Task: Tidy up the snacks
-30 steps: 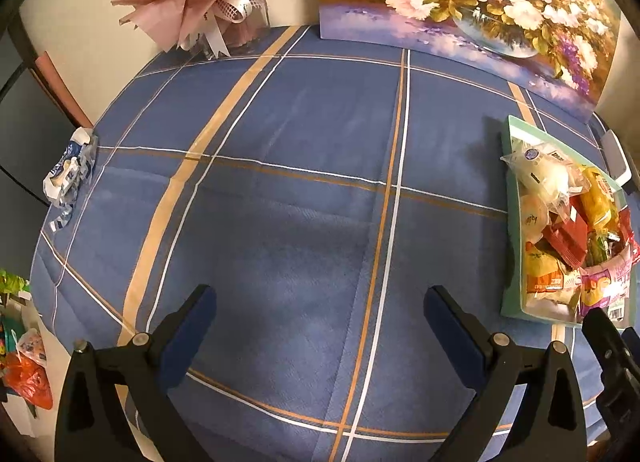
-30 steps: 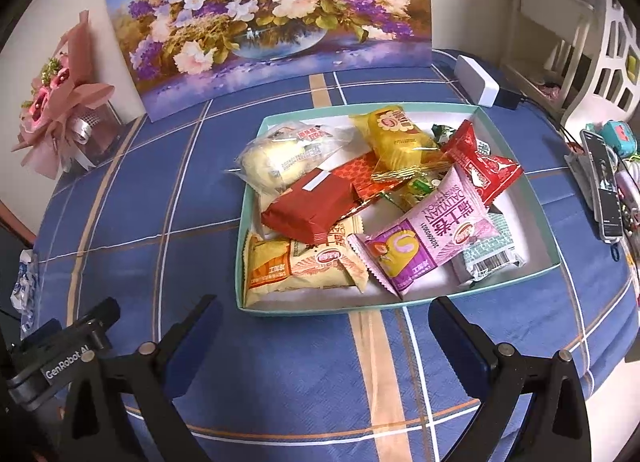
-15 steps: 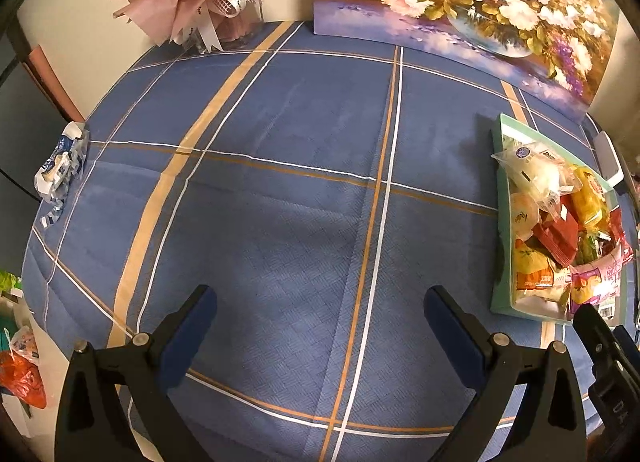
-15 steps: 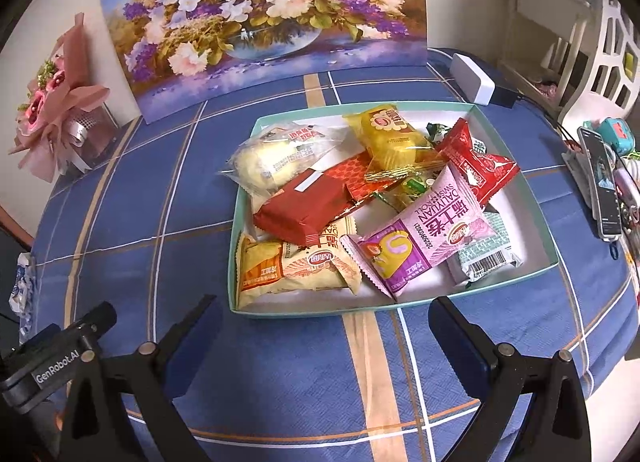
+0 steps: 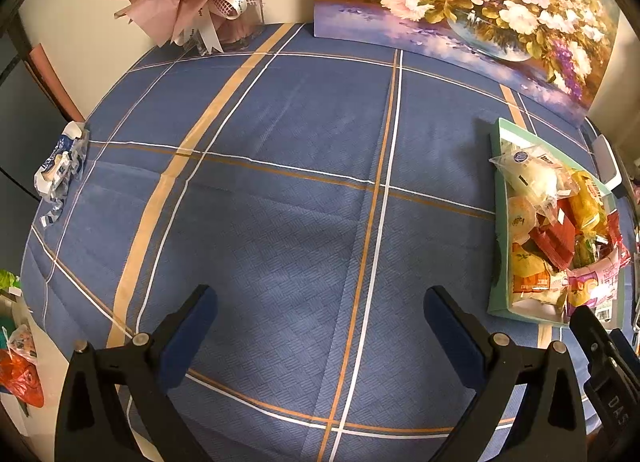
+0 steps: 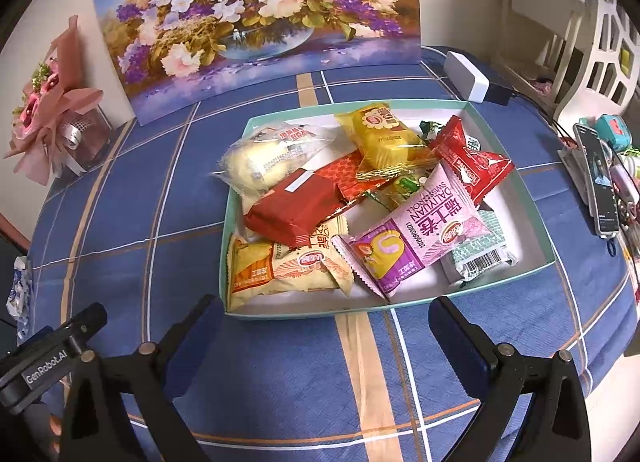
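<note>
One tray (image 6: 536, 198), about nine snack packets (image 6: 416, 238).

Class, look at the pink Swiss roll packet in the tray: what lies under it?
The pink Swiss roll packet overlaps a pale green packet with a barcode and, at its upper edge, small green sweets. Whatever else lies beneath it in the tray is covered.

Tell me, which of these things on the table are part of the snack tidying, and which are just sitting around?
Part of the job:
teal tray
pink Swiss roll packet
dark red packet
yellow packet
left gripper and right gripper, both open

Just lying about:
flower painting
pink bouquet
phone
white box
</note>
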